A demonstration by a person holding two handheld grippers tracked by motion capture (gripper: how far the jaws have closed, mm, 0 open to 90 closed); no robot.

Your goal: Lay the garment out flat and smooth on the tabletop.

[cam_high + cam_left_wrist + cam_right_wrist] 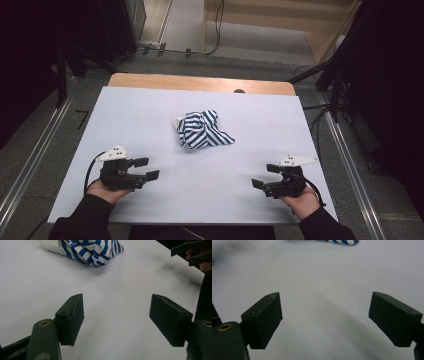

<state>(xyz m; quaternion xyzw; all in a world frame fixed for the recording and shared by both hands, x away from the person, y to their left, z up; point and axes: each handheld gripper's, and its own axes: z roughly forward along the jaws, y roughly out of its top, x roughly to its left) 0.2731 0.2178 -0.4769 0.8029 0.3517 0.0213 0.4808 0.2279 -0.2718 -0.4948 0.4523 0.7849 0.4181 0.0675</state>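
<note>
White and bare across most of its width, the surface [150, 125] sits under the lights with a strip of wood showing along its far edge. Right in the middle lies a crumpled blue-and-white striped cloth [202, 130], bunched into a loose heap (a bit of plain white peeking out at its left side). Nothing is touching it. Down at the near edge, the left tool [144, 169] is held low over the surface in the person's left hand [107, 192], its jaws spread wide with nothing between them, pointing inward toward the middle. Across from it, the right tool [265, 176] is in the right hand [302, 199], jaws likewise parted and gripping nothing, facing back toward the left one. Both are well apart from the cloth. From the left gripper view, the cloth [90, 250] sits up ahead beyond the open jaws; from the right gripper view, just an edge of the stripes [339, 241] shows at the top.
</note>
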